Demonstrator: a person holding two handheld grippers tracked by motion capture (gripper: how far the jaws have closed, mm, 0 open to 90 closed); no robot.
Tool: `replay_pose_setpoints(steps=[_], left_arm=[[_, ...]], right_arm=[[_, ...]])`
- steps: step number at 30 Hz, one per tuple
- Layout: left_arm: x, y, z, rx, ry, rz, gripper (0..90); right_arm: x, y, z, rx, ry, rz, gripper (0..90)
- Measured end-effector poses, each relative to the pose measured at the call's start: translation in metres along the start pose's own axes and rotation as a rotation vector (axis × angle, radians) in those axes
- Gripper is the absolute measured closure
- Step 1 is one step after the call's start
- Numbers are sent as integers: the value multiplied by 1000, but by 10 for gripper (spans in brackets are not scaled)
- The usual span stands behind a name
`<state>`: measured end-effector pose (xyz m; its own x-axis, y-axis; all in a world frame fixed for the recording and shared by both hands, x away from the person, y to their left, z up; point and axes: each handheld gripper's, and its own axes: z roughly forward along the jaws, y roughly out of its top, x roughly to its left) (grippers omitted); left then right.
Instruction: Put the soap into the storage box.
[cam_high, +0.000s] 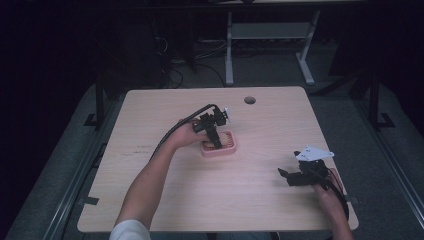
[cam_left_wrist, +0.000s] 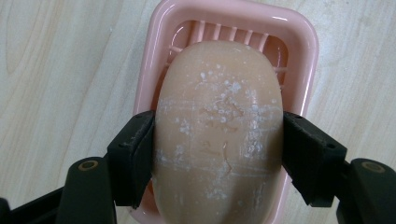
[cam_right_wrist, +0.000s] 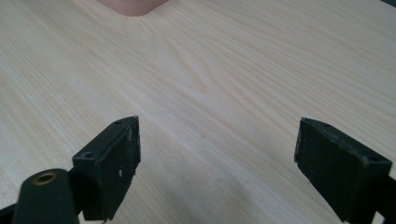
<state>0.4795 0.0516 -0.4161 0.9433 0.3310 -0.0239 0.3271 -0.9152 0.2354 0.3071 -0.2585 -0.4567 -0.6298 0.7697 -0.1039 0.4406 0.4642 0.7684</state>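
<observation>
Soap (cam_left_wrist: 219, 135), a peach bar flecked with white, is sitting clamped between the left gripper (cam_left_wrist: 218, 158)'s jaws, which are pressing both its sides. It is resting in a pink soap dish (cam_left_wrist: 299, 60) near the table (cam_high: 150, 200)'s middle. Well apart, the right gripper (cam_right_wrist: 217, 163) is hovering wide open over bare wood, holding nothing.

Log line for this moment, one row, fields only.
left gripper: shut on soap bar | soap: over pink soap dish | right gripper: open, empty, above table | contact with dish: cannot tell
</observation>
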Motion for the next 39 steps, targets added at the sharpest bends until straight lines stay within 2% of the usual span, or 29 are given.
replay_pose_setpoints(steps=[13, 14, 16, 25, 29, 33, 39], left_arm=[[-2, 2, 0, 16, 28, 8, 310], [-2, 2, 0, 16, 28, 8, 290], [-3, 2, -5, -5, 24, 10, 280], [-11, -3, -17, -3, 41, 40, 264], [-13, -6, -20, -13, 50, 43, 260], [-14, -8, -25, -22, 55, 42, 260], [-17, -15, -30, -36, 62, 41, 257]], right_arm=[[1, 1, 1, -1, 3, 0, 139], [1, 1, 1, 0, 3, 0, 139], [1, 1, 1, 1, 4, -8, 139], [3, 2, 2, 4, 0, -6, 139], [2, 2, 3, 6, -5, -21, 138], [4, 3, 3, 7, -4, -6, 139], [4, 3, 4, 11, -7, -24, 139]])
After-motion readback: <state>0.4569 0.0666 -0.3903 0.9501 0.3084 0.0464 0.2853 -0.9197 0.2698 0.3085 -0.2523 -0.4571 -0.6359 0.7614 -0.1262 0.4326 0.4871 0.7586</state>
